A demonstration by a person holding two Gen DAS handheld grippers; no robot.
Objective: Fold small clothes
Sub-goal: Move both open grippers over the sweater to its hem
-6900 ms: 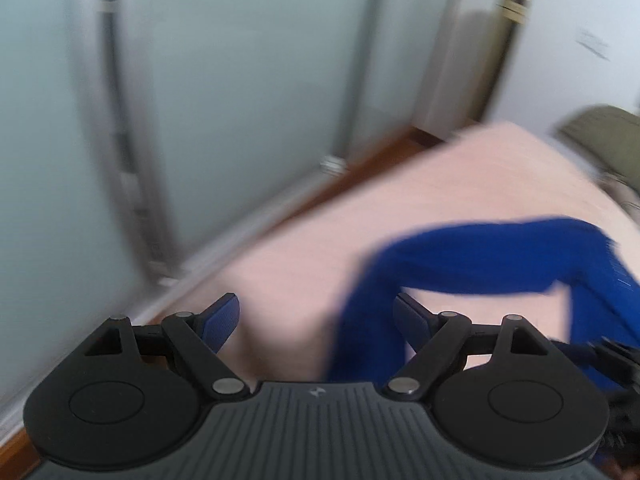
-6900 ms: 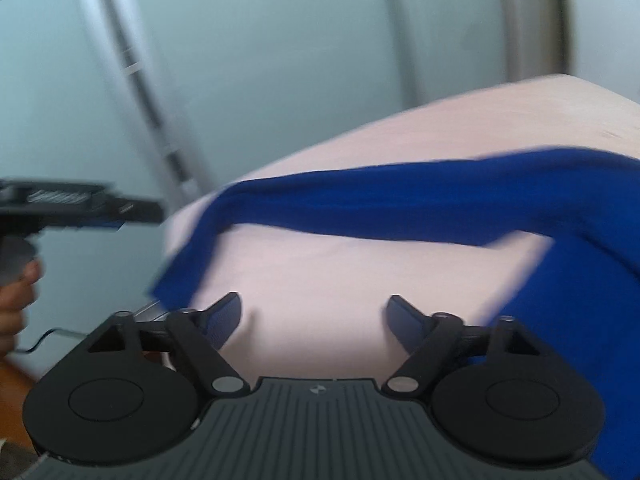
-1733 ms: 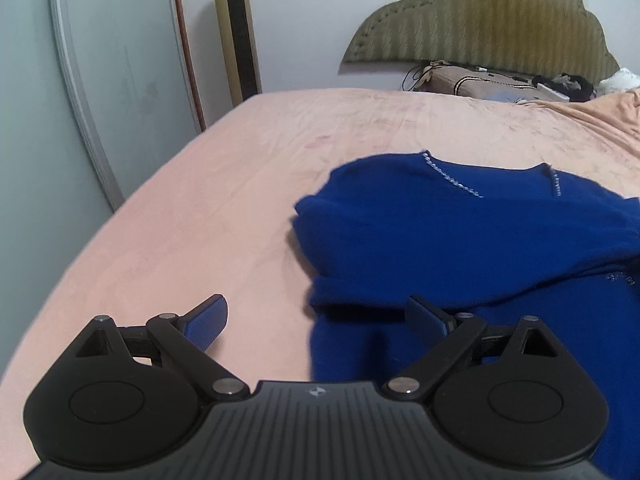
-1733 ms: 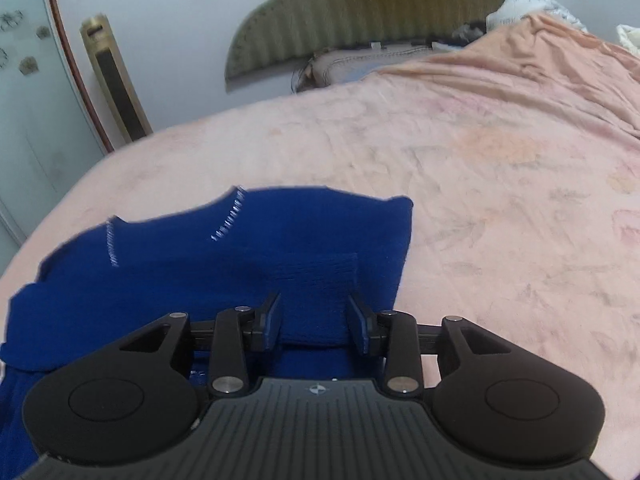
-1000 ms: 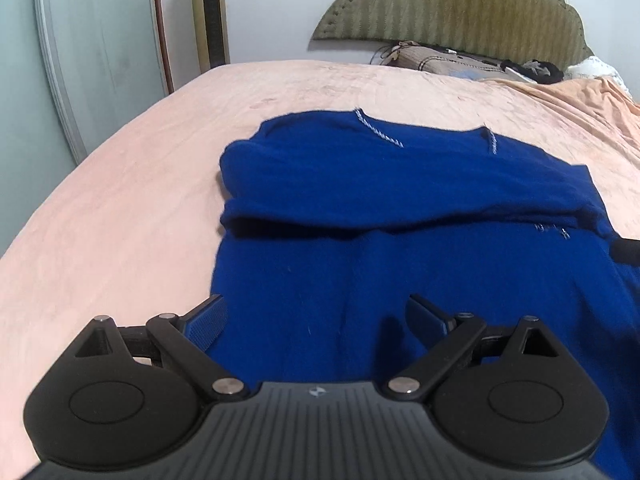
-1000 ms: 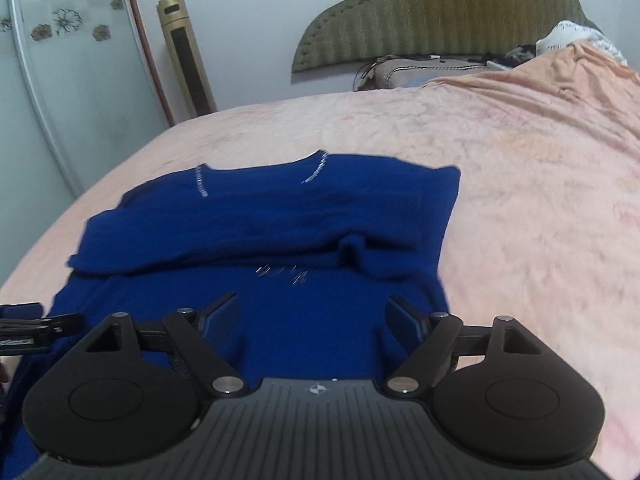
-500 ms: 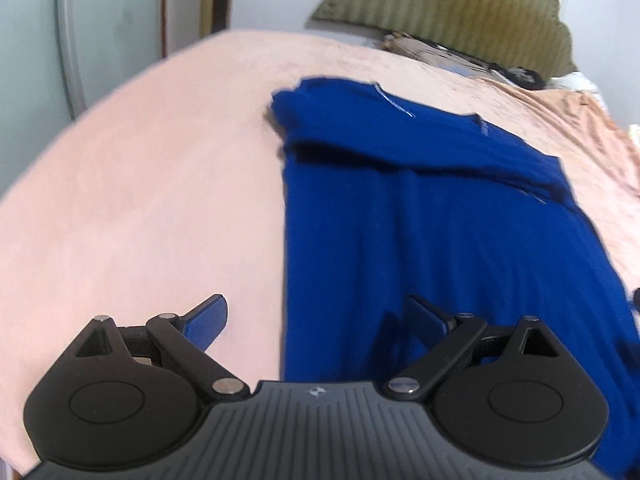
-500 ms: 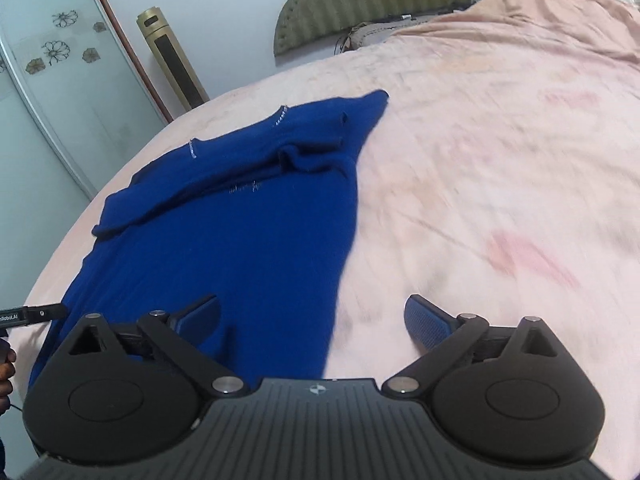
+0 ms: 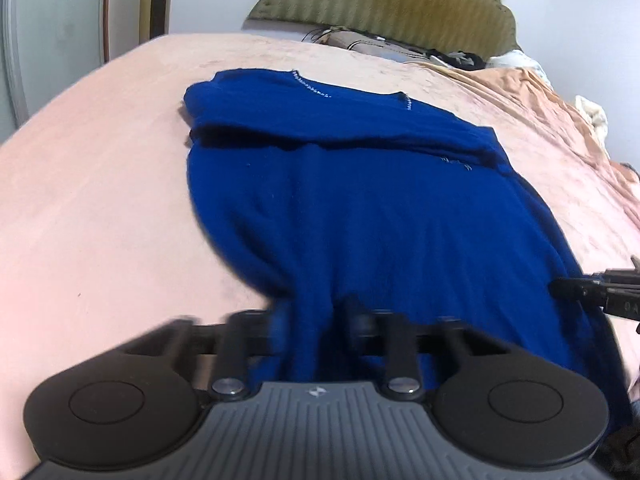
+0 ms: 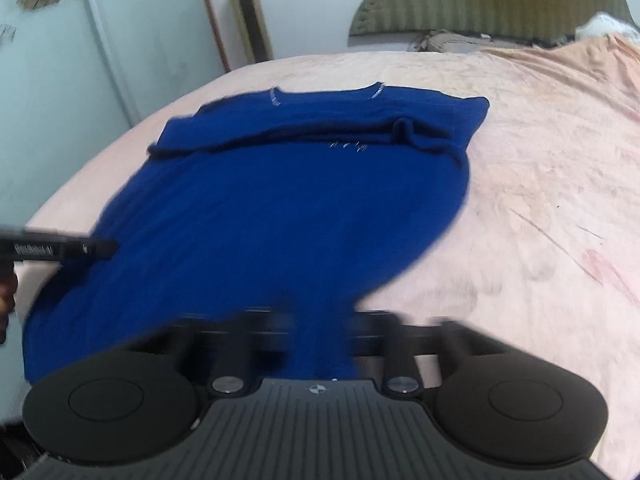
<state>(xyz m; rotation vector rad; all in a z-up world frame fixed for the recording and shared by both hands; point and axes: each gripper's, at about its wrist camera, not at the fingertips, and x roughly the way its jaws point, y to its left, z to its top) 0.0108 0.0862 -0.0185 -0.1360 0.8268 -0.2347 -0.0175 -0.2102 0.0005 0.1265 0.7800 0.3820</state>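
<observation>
Now both fingers pinch blue sweater hem; pink bed, headboard beyond

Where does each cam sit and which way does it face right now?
Left wrist: on the left gripper, looking forward and down along its fingers over the blue garment toward the headboard; jaws just closed on the near hem; right gripper's tip shows at the right edge.
Right wrist: on the right gripper, same heading; jaws just closed on the hem; left gripper's tip and the person's hand show at left.
Shared: garment, pink bed, headboard.
</observation>
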